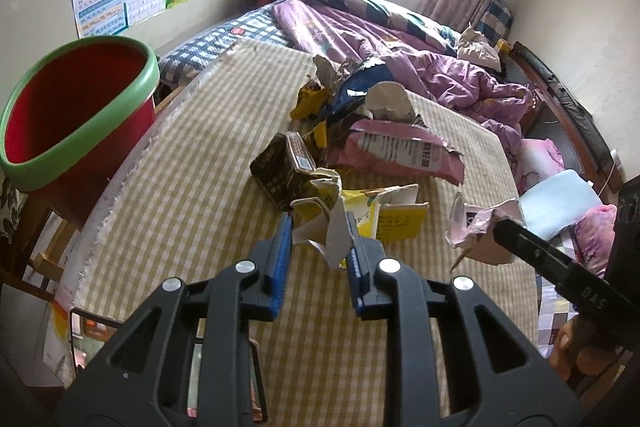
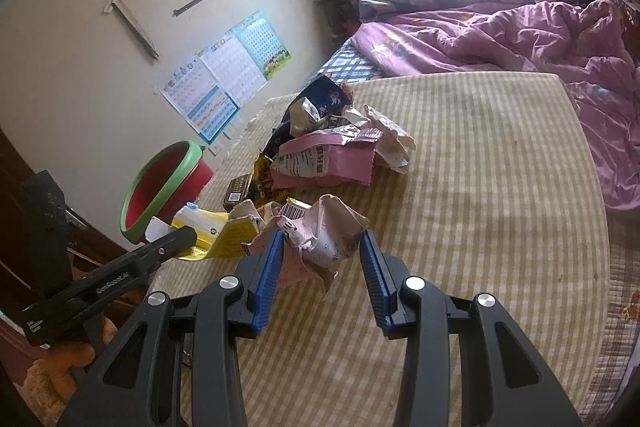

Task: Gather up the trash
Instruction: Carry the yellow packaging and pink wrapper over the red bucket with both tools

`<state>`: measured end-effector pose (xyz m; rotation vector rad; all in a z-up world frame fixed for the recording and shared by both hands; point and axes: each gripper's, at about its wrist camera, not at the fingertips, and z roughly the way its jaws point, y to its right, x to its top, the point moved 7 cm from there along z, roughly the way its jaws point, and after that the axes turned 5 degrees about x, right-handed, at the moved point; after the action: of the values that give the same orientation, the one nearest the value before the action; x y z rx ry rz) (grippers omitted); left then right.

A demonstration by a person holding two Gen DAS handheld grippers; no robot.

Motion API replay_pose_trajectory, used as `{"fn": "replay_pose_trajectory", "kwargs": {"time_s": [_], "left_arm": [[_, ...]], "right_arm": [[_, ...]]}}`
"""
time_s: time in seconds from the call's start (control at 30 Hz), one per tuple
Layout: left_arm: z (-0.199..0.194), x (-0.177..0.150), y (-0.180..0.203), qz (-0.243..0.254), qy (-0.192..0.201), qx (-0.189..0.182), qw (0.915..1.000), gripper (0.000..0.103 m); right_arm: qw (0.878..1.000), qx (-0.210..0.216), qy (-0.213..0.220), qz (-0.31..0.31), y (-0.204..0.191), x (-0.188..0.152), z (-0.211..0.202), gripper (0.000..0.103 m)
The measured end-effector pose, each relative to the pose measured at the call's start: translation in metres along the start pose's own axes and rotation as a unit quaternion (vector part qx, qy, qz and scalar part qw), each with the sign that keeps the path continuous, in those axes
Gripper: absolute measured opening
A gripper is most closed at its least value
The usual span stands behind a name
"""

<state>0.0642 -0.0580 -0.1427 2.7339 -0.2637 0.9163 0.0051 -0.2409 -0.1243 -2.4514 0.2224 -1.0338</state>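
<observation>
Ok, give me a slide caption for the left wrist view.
Left gripper shut on a torn yellow carton, red bin waiting beside the checked mat.

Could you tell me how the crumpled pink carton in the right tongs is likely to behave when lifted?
The pink carton looks torn and crushed, so probably light and floppy. Its loose flaps may sag or slip from the right tongs.

Right gripper (image 2: 322, 245) clamping crumpled pink carton (image 2: 324, 227) (lifted), red bin (image 2: 168, 183) beside checked mattress (image 2: 480, 187)
</observation>
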Motion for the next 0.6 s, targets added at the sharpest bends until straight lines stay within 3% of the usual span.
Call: {"fn": "replay_pose_trajectory", "kwargs": {"time_s": [0.6], "left_arm": [[-0.019, 0.014, -0.035, -0.021, 0.029, 0.012, 0.9993, 0.024]], "right_arm": [[1.0, 0.004, 0.013, -0.02, -0.028, 0.007, 0.004, 0.039]]}}
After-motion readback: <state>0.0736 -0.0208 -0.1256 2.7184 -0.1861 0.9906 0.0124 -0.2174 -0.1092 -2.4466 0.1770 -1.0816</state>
